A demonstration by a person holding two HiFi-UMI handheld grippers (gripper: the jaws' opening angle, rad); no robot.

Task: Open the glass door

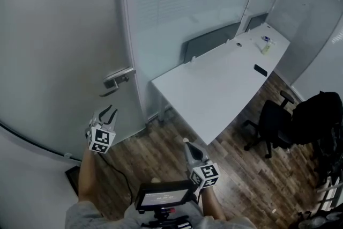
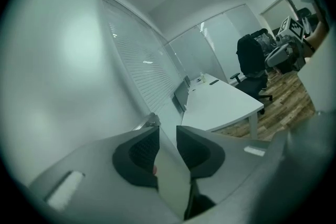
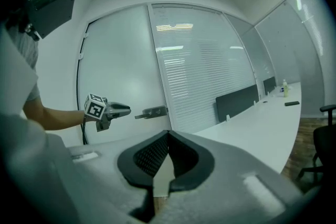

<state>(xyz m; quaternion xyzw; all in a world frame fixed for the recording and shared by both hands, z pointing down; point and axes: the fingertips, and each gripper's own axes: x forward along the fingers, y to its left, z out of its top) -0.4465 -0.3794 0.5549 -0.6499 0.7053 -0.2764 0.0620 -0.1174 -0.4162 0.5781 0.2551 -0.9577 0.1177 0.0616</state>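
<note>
The frosted glass door [image 1: 64,51] fills the left of the head view, with its metal lever handle [image 1: 119,78] near its right edge. My left gripper [image 1: 109,111] is just below and short of the handle, with its jaws apart and nothing between them. In the left gripper view the handle [image 2: 150,121] shows just past the tips of the left gripper [image 2: 167,128]. My right gripper [image 1: 188,142] hangs lower, over the wood floor, away from the door. In the right gripper view its tips [image 3: 168,132] meet, and beyond them the left gripper [image 3: 127,108] points at the handle [image 3: 153,111].
A long white desk [image 1: 225,83] stands right of the door along a glass wall with blinds [image 1: 182,2], with a dark divider panel [image 1: 211,40] at its back. A black office chair [image 1: 273,123] and a black bag [image 1: 319,115] are at the right. A cable lies on the floor by the door.
</note>
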